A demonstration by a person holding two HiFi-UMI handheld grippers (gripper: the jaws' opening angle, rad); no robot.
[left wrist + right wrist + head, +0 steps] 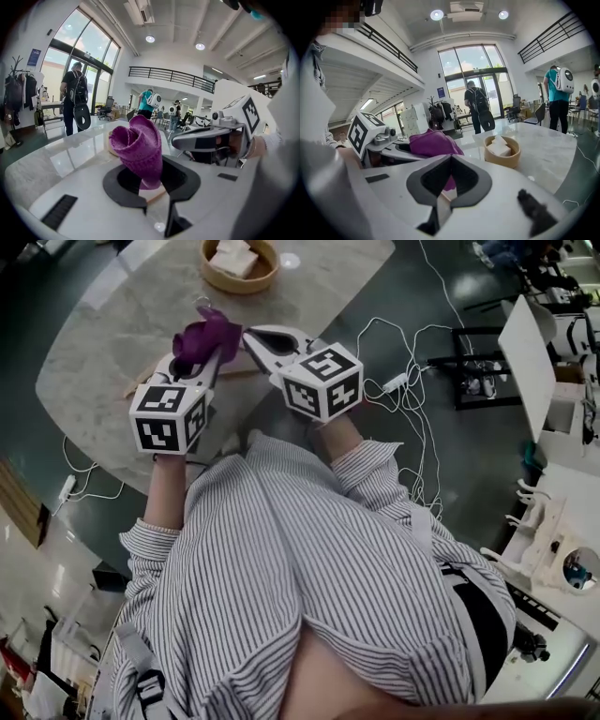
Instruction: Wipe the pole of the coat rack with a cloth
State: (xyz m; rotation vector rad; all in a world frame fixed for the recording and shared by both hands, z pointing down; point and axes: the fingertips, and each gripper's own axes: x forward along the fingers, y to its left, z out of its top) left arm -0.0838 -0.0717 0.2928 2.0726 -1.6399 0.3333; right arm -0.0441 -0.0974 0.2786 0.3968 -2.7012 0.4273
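A purple cloth (204,337) bunches up out of my left gripper (208,354), which is shut on it above the marble table (103,362). In the left gripper view the cloth (138,149) stands rolled between the black pads. My right gripper (251,337) hangs just to the right of the cloth, jaws shut with nothing between them (451,157); the cloth (433,143) shows behind them. The coat rack (18,86), hung with dark clothes, stands far off by the glass doors, also seen in the right gripper view (437,111). Its pole is hard to make out.
A wooden bowl (239,263) with white folded cloths sits at the table's far side. White cables (405,382) lie on the floor to the right, near a white desk (530,348). A person with a backpack (74,101) stands by the doors.
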